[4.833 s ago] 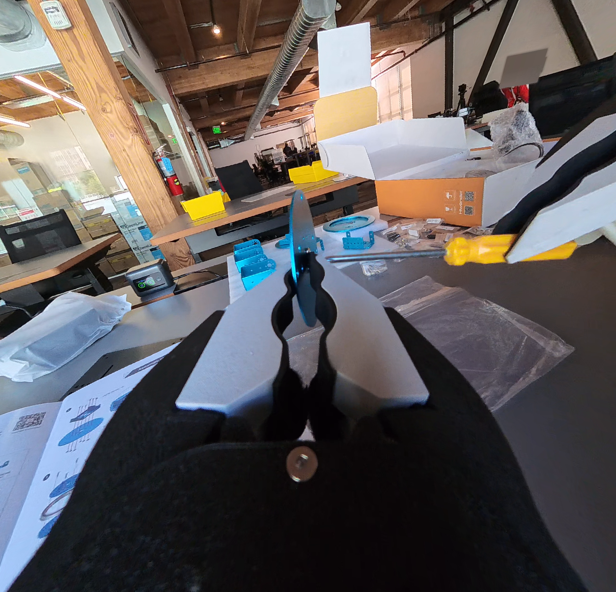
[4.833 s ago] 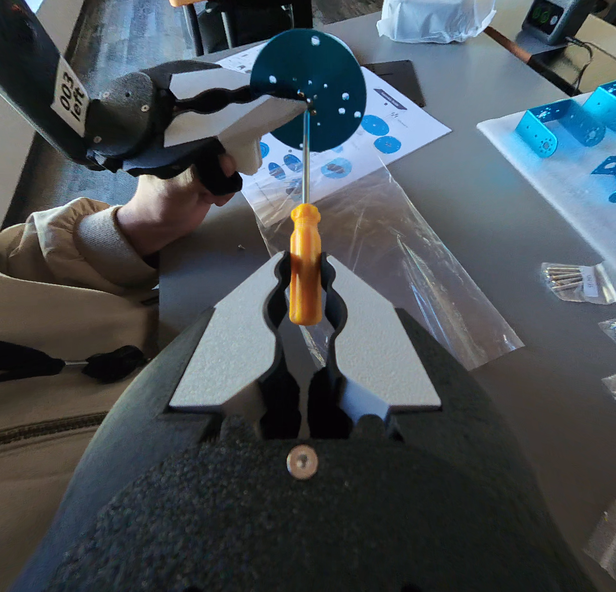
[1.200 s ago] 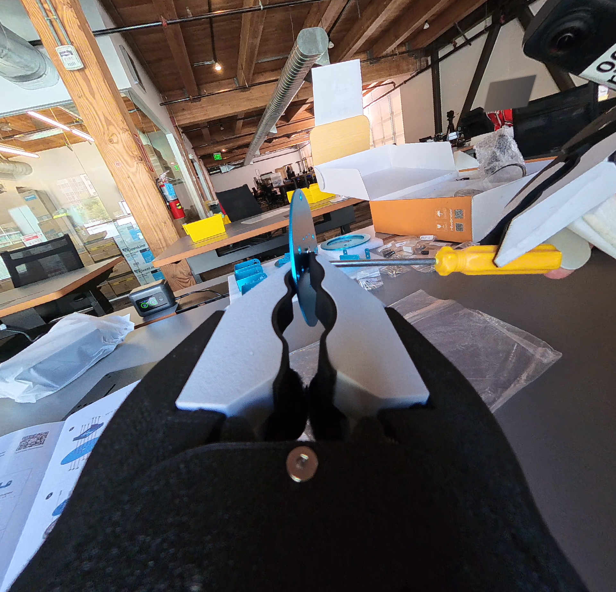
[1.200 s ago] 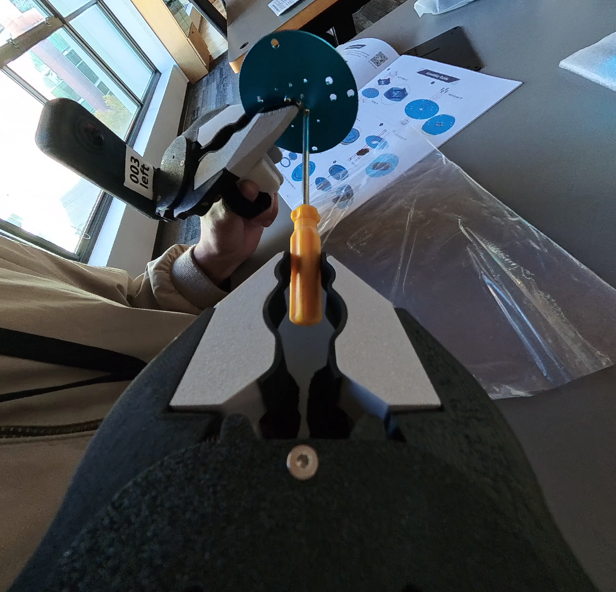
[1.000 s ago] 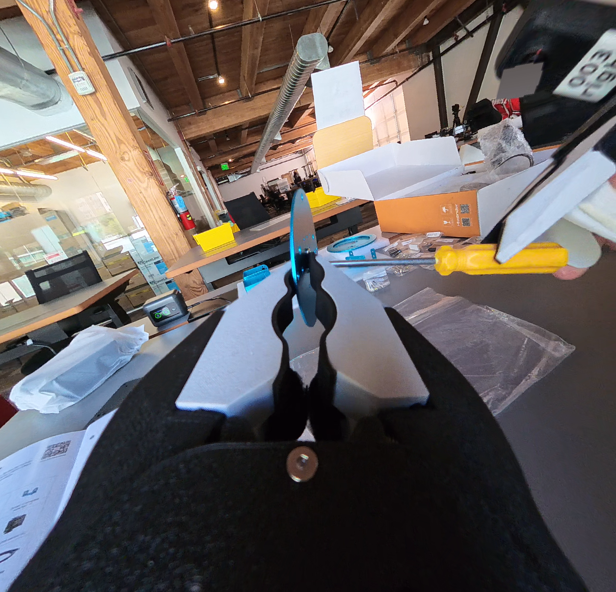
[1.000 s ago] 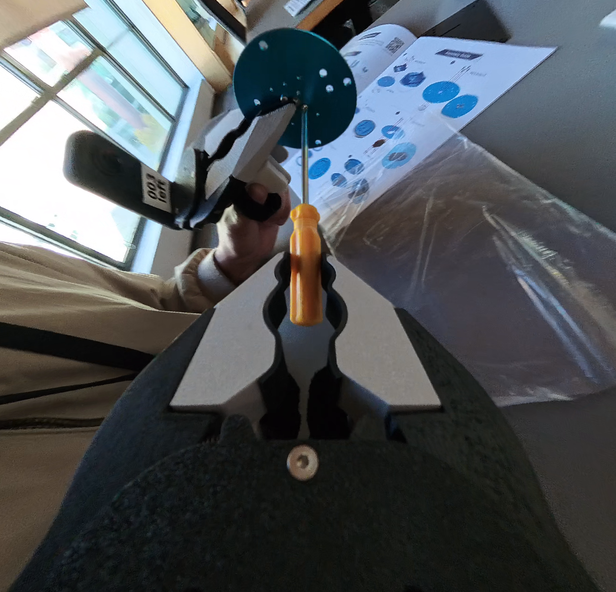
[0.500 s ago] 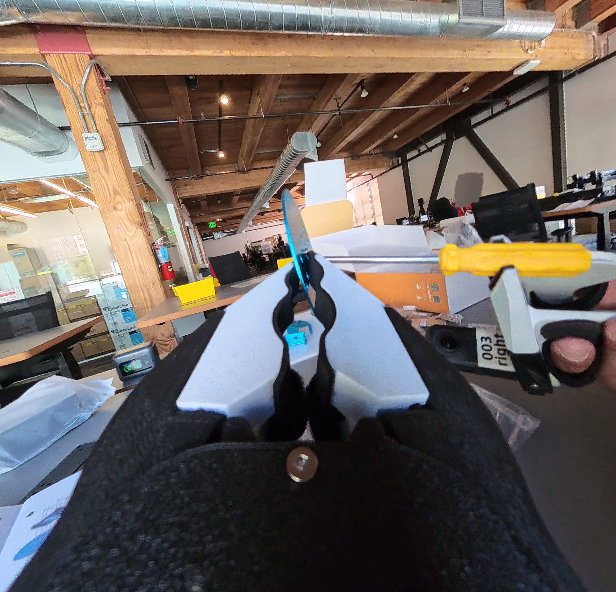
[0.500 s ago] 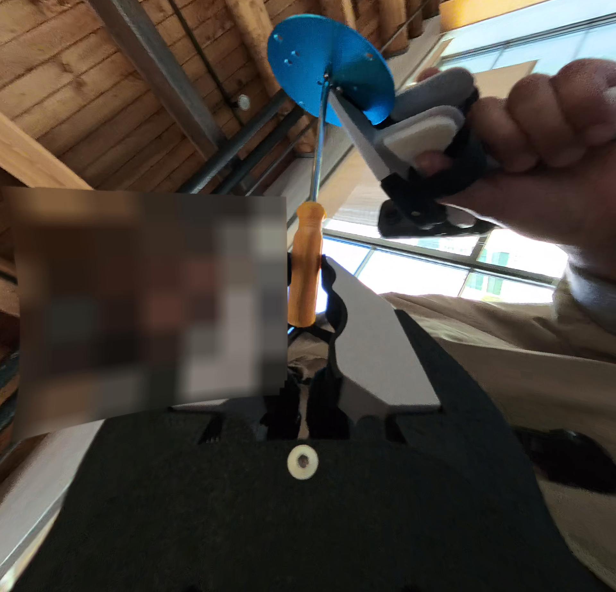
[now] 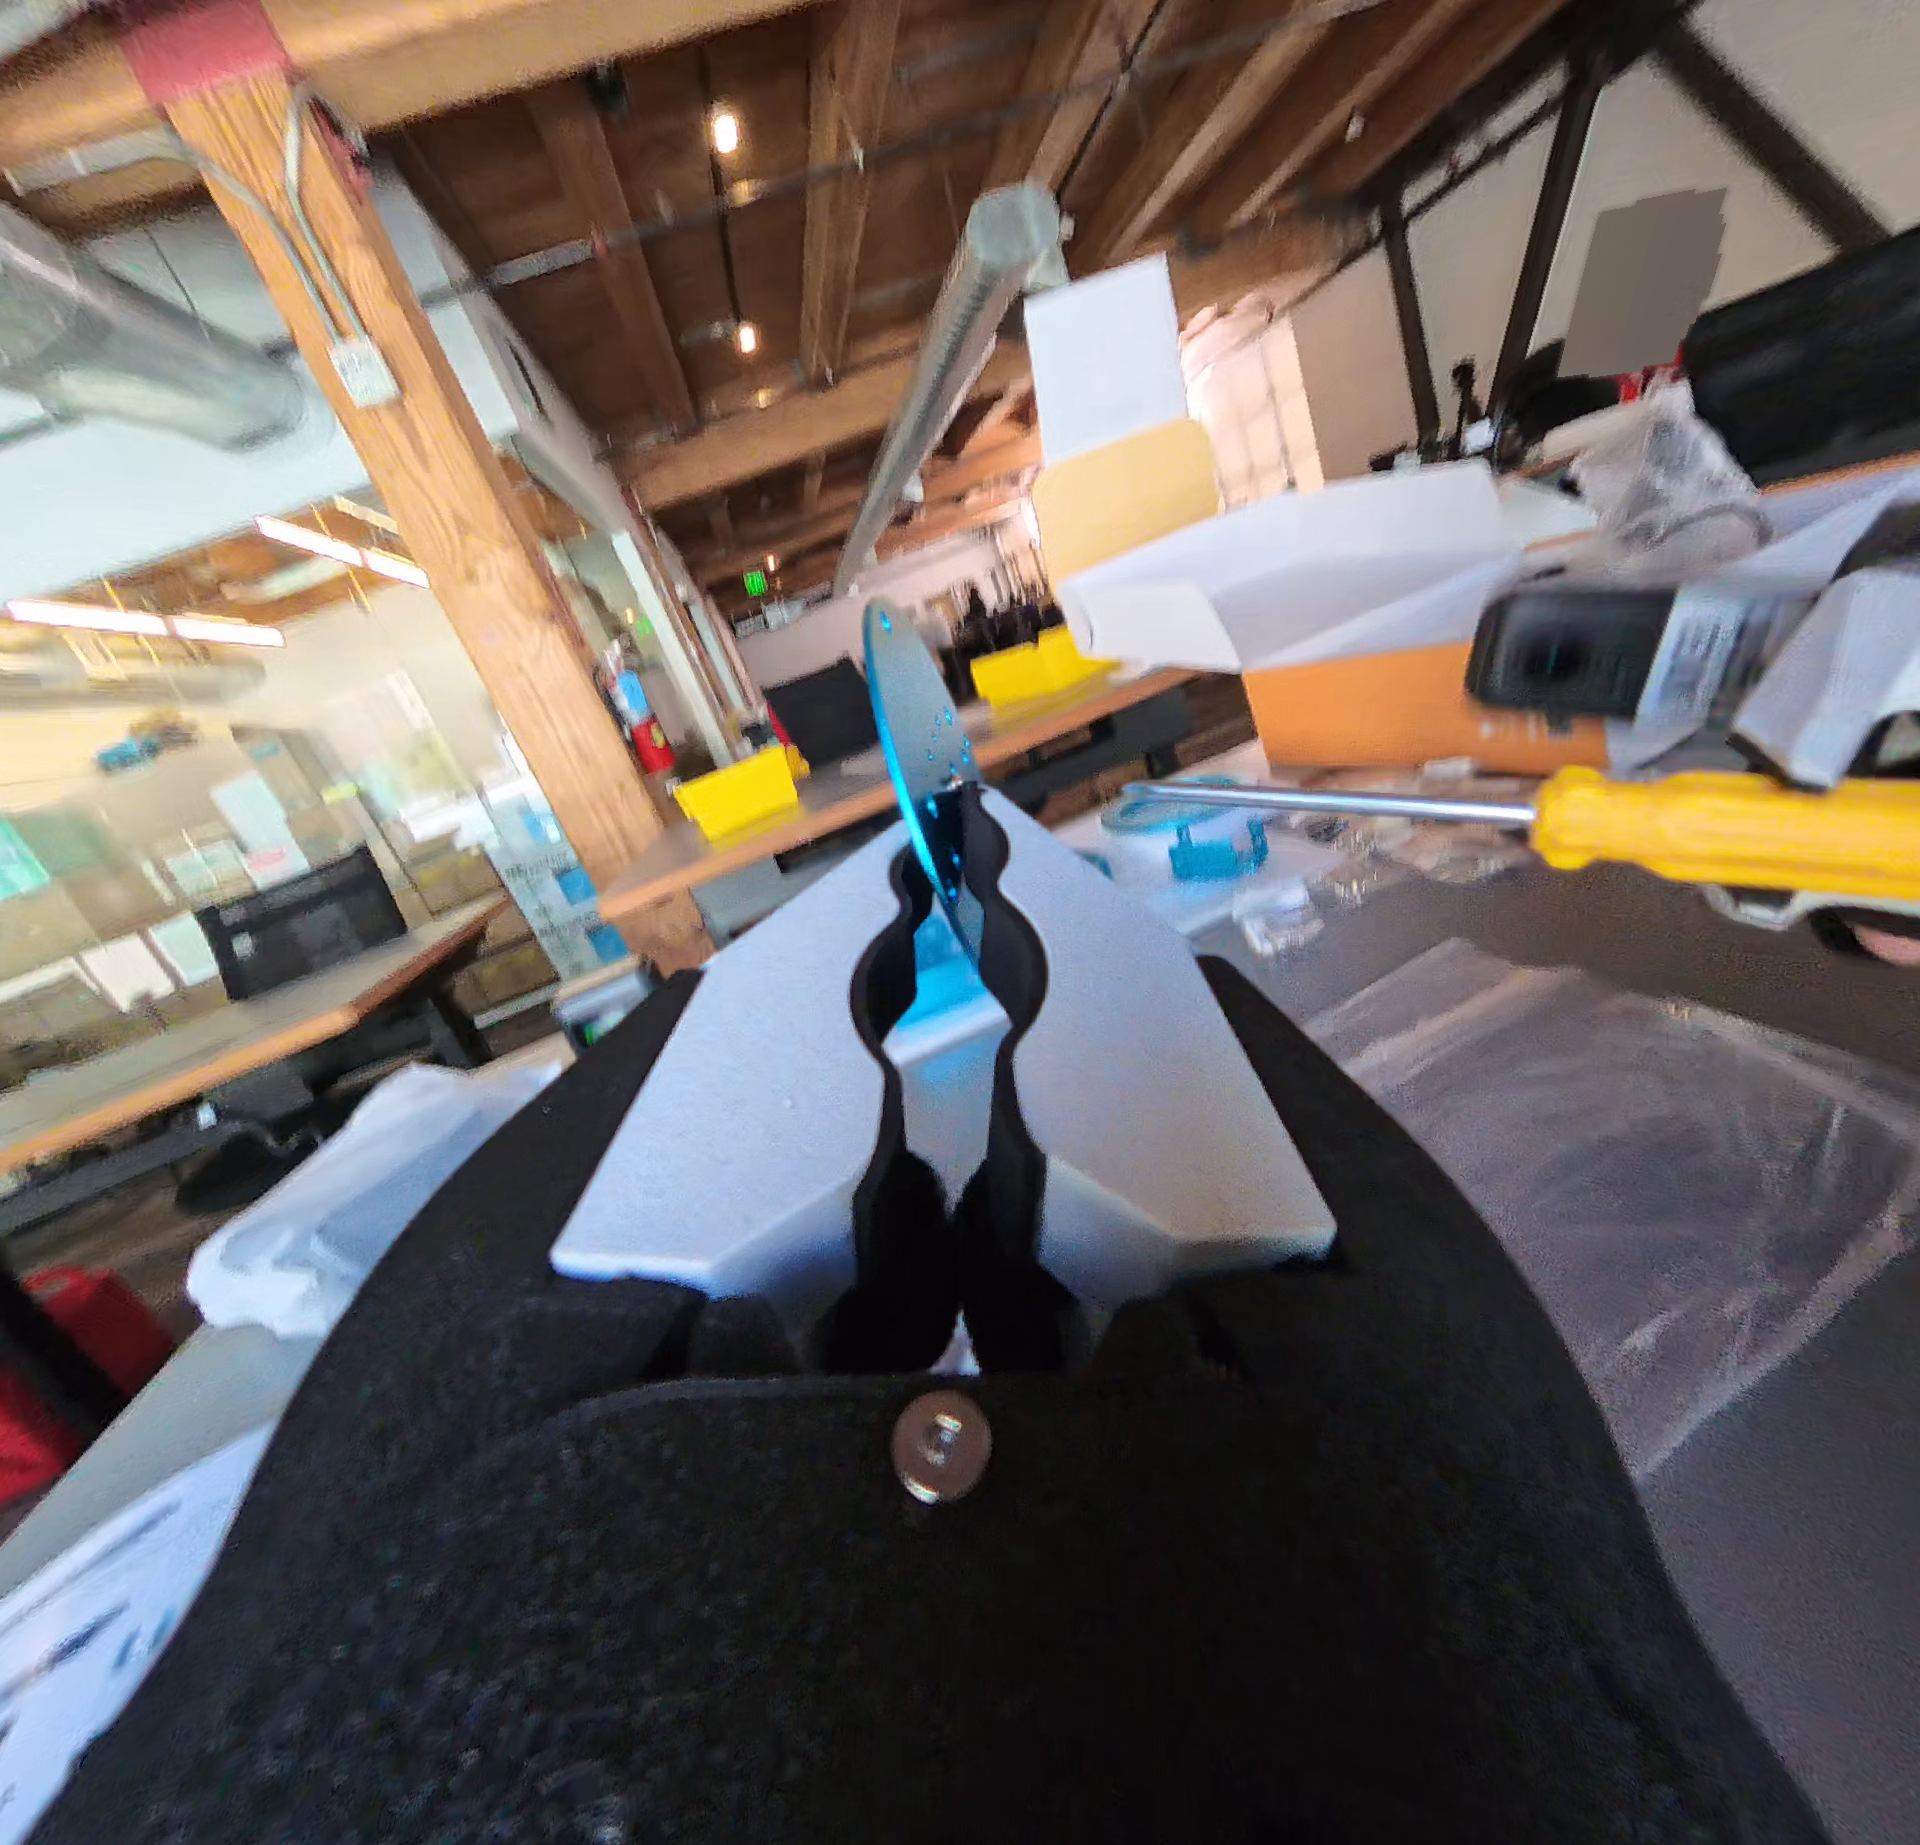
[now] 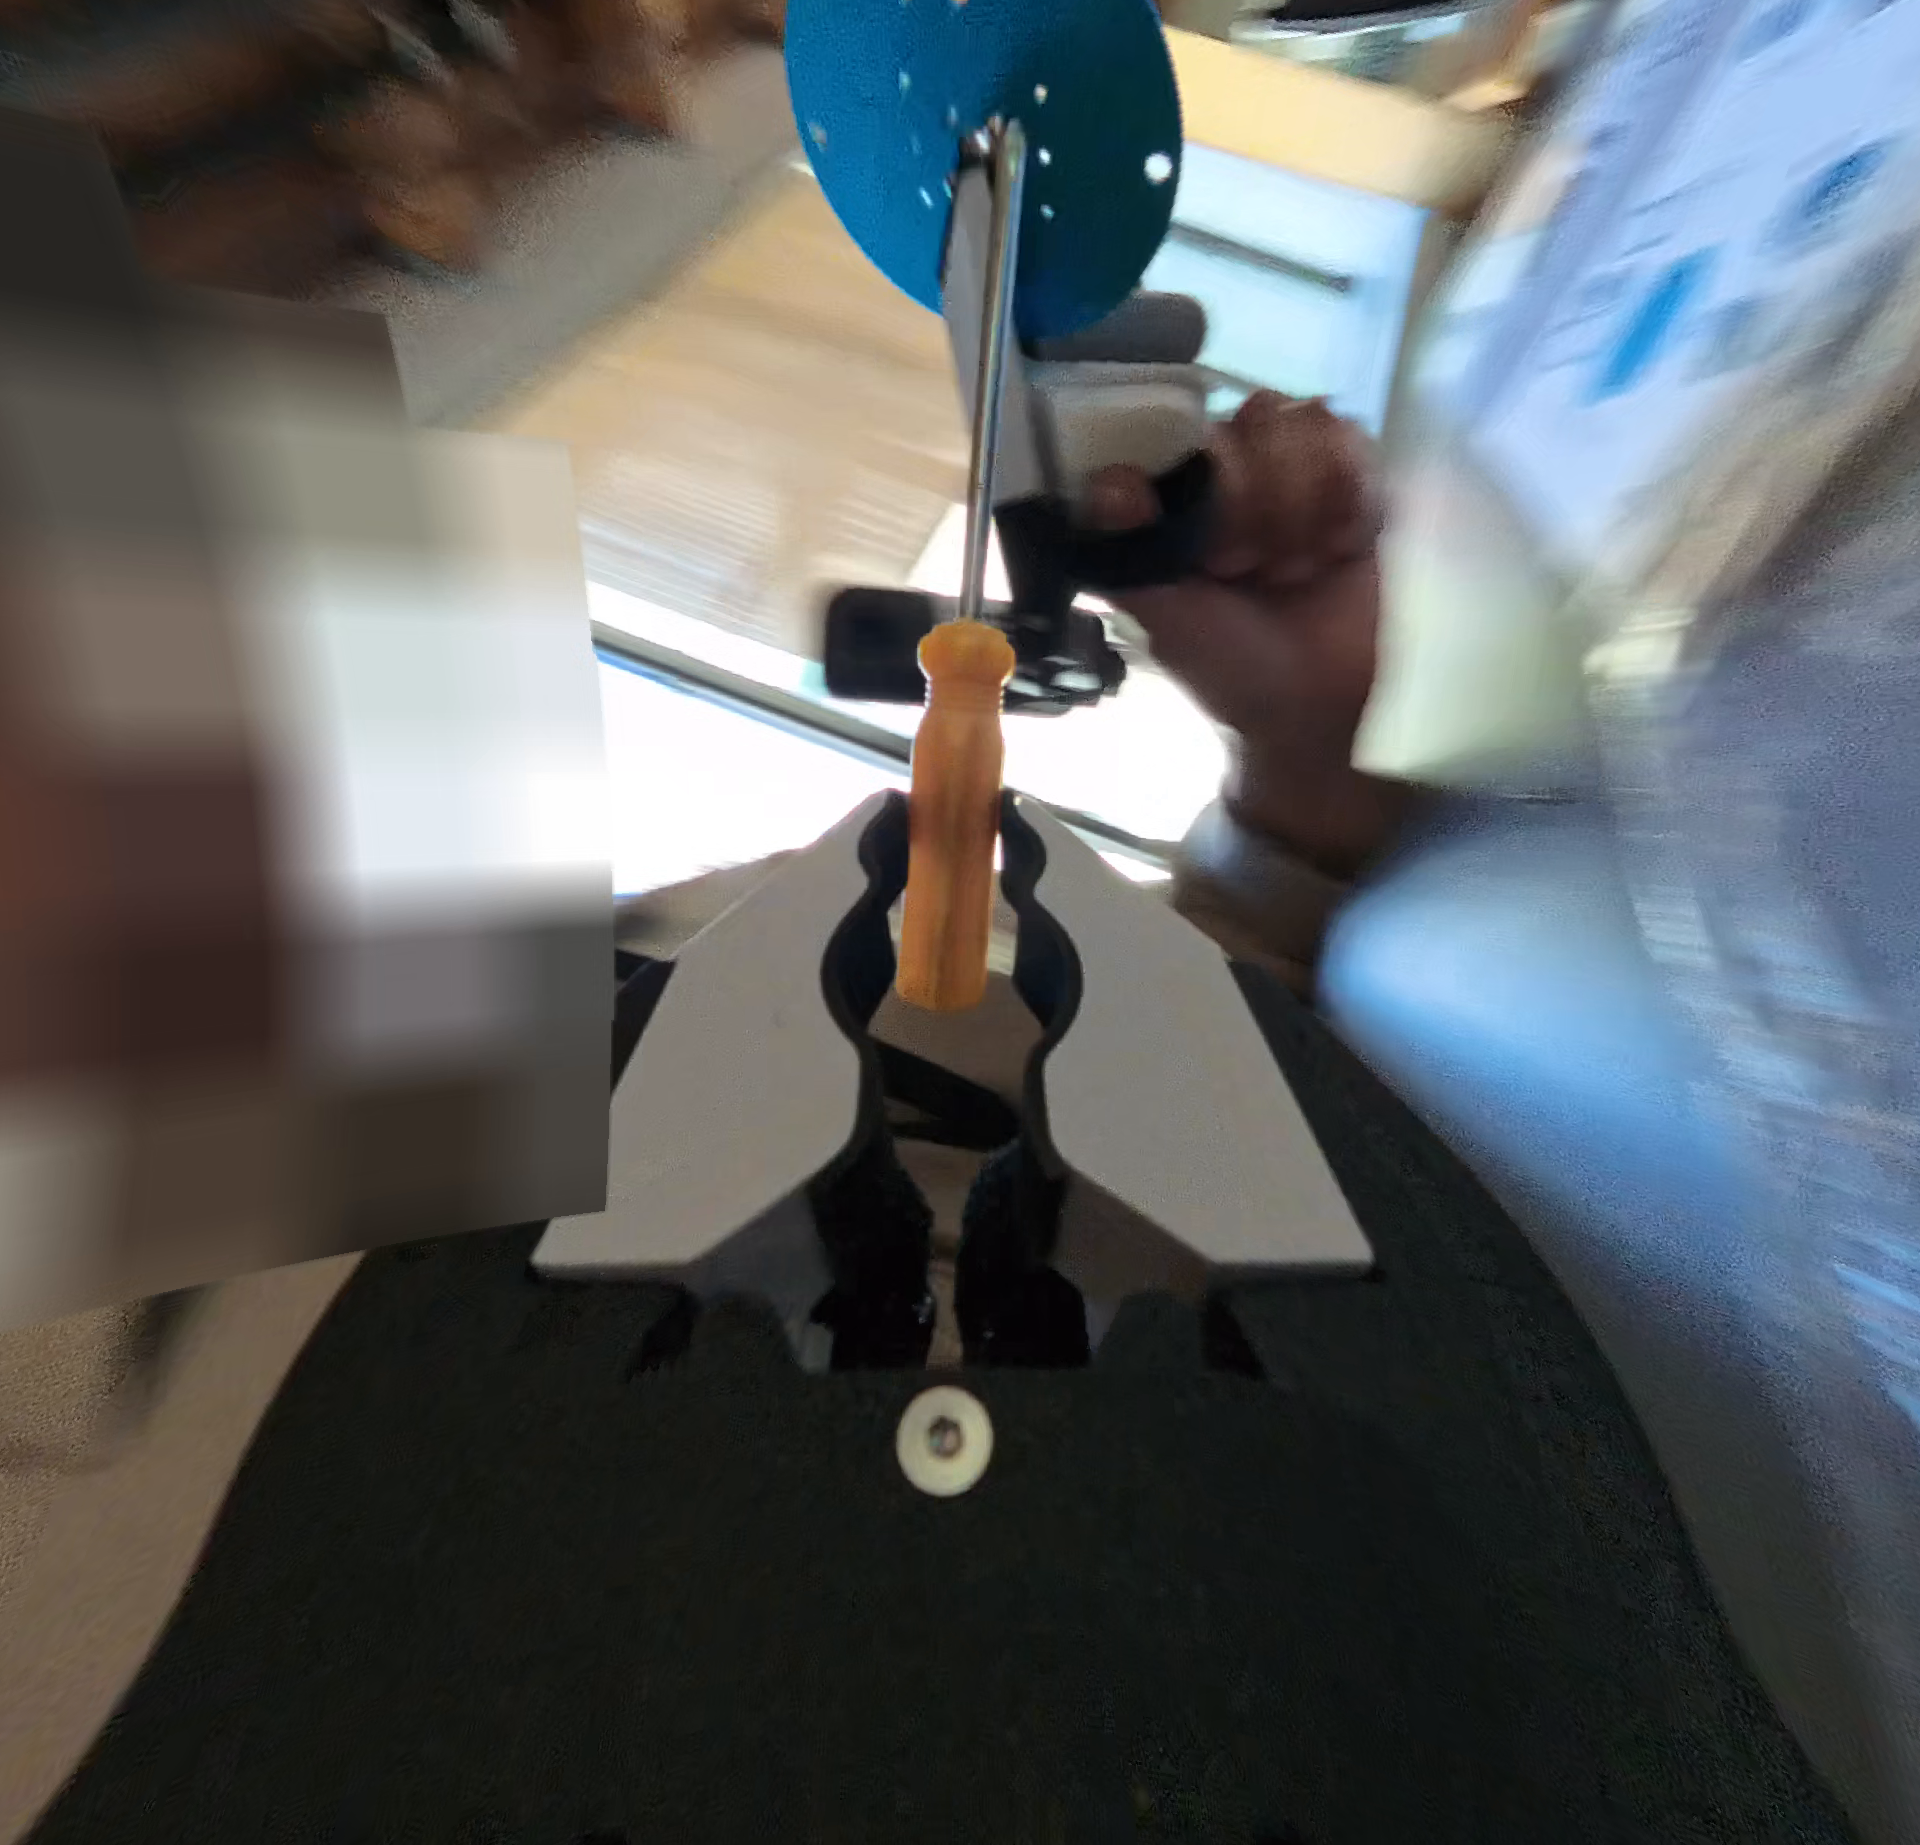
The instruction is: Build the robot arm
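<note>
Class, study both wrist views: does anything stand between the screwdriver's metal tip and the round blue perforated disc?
Nothing visible does. In the left wrist view the yellow-handled screwdriver in the right gripper points across open air at the blue disc clamped in the left gripper.

matt blue metal disc [image 9: 914, 746], glossy plastic screwdriver handle [image 10: 951, 839]

Interior, open workshop: timber ceiling beams [image 9: 831, 268] with spot lamps; wooden post [image 9: 457, 507]; silver duct [image 9: 945, 382]; glass partition [image 9: 208, 787] at left; white wall [image 9: 1787, 112] with dark steel braces; wood-topped desks [image 9: 260, 1026]; grey counter [image 9: 1766, 1307].
</note>
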Tool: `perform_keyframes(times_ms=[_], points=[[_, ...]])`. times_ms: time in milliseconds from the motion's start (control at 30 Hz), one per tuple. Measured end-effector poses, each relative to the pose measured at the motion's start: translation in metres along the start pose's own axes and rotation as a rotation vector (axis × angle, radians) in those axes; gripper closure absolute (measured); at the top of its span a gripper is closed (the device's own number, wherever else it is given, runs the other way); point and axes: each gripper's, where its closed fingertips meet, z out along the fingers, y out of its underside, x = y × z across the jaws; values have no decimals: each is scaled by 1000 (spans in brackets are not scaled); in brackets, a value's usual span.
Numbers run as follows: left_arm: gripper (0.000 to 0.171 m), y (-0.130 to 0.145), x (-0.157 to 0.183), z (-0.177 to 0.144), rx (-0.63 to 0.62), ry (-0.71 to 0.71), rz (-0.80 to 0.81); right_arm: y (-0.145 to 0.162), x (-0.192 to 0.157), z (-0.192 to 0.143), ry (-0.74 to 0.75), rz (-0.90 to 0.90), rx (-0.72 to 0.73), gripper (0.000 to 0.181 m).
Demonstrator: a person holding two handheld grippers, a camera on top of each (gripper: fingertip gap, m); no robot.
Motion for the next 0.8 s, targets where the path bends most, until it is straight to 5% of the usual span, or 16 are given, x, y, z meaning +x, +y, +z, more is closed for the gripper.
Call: perform_keyframes(times_ms=[33, 167, 267, 500, 633, 700, 800], points=[[168, 10, 0, 1, -47, 9, -13, -1, 15, -11, 184, -125, -37, 166], [167, 49, 7, 4, -252, 50, -168, -36, 81, -107, 1144, -734, -307, 165], [167, 65, 28, 5, -344, 136, -447, -44, 94, -131, 1353, -949, -525, 165], [167, 57, 64, 10, -354, 421, -1020, -36, 124, -132, 1252, -908, -522, 165], [167, 47, 70, 14, -349, 589, -1203, -33, 122, -128, 1141, -834, -482, 152], [167, 42, 71, 18, -342, 640, -1257, -33, 103, -112, 984, -767, -408, 137], [167, 30, 80, 22, -324, 743, -1306, -46, 37, -65, 521, -632, -149, 132]])
